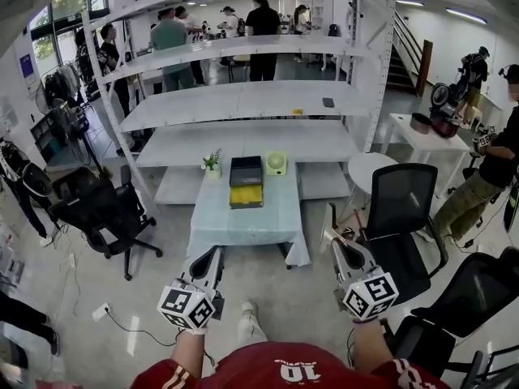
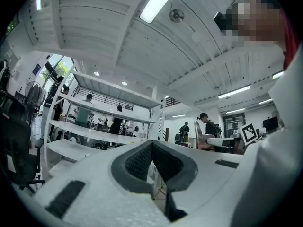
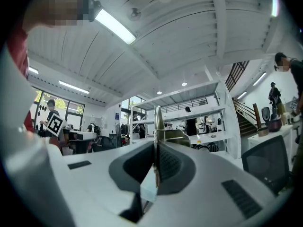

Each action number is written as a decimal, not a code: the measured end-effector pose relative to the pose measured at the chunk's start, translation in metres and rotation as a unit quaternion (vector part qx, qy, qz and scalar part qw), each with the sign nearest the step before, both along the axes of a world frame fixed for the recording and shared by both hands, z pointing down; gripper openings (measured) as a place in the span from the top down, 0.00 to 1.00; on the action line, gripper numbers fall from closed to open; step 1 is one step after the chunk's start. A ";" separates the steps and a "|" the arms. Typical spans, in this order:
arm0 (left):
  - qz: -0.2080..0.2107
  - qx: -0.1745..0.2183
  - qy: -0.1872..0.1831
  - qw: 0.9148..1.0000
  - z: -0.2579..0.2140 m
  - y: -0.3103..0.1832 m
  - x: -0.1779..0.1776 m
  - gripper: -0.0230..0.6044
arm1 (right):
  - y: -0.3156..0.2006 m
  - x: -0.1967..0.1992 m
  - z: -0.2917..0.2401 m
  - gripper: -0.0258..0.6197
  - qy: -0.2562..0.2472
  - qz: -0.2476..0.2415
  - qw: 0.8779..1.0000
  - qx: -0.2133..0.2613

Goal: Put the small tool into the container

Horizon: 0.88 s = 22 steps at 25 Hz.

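The left gripper (image 1: pixel 216 254) is held low, close to the person's body. In the left gripper view its jaws (image 2: pixel 151 148) are seen pressed together, and nothing is held between them. The right gripper (image 1: pixel 332 241) is held low too. Its jaws (image 3: pixel 156 148) are closed on the small tool (image 3: pixel 157 122), a thin flat piece that sticks up past the tips (image 1: pixel 328 219). The black container (image 1: pixel 246 171) is set well apart from both grippers, on the table (image 1: pixel 243 221) with a pale blue cloth. Something yellow (image 1: pixel 246 194) is seen in its near part. A little plant (image 1: pixel 212 162) is placed just beside the container on its left, and a green thing (image 1: pixel 276 163) on its right.
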State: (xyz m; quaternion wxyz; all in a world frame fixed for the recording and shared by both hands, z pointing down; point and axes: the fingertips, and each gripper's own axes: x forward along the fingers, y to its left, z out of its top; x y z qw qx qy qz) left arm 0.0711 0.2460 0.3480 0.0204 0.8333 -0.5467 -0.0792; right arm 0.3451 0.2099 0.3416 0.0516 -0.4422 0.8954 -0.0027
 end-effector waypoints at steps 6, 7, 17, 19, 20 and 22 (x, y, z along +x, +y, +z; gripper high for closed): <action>0.005 -0.007 -0.002 1.000 0.005 0.003 -0.001 0.96 | 0.009 -0.010 -0.001 0.95 -0.014 -0.031 0.999 0.001; 0.005 -0.008 -0.002 1.000 0.007 0.003 -0.001 0.96 | 0.011 -0.011 0.000 0.95 -0.016 -0.033 0.999 -0.001; 0.001 -0.005 -0.001 1.000 0.009 -0.011 -0.012 0.96 | -0.002 -0.033 0.013 0.95 0.008 -0.053 0.998 -0.016; -0.001 -0.006 0.001 1.000 0.011 -0.016 -0.017 0.96 | -0.008 -0.038 0.014 0.95 0.003 -0.051 0.999 -0.019; -0.002 -0.006 0.002 1.000 0.012 -0.018 -0.020 0.96 | -0.012 -0.040 0.014 0.95 0.001 -0.050 0.999 -0.022; -0.004 -0.004 0.004 1.000 0.011 -0.026 -0.025 0.96 | -0.023 -0.045 0.014 0.95 -0.005 -0.050 0.998 -0.031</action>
